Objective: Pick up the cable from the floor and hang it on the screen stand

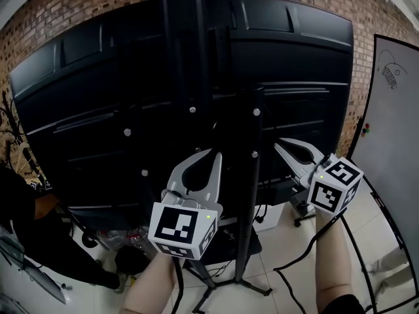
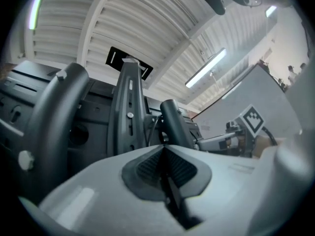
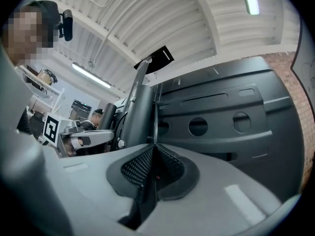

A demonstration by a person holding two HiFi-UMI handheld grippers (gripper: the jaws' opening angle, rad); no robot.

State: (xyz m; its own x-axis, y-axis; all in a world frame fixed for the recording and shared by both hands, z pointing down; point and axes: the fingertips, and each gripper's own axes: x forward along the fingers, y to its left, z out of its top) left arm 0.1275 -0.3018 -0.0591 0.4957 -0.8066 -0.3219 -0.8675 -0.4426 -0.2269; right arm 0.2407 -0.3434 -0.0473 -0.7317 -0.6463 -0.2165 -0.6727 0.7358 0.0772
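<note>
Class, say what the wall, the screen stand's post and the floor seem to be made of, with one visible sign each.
The wall looks like brick: matte reddish-brown, mortar joints showing. The screen stand's post is probably painted metal: satin black, with silver screw heads. The floor is likely glazed tile: pale, slightly glossy, with thin joint lines.

Screen [image 1: 98, 123] backed in black, screen stand [image 1: 247, 195] finished in black, brick wall [image 1: 85, 5] patterned red-brown with pale mortar, floor [image 1: 288, 293] tiled white, whiteboard [image 1: 396, 129] kept white, left claw [image 1: 215, 154] and right claw [image 1: 278, 142] moulded pale grey, cubes [image 1: 183, 231] printed with black-and-white squares.
</note>
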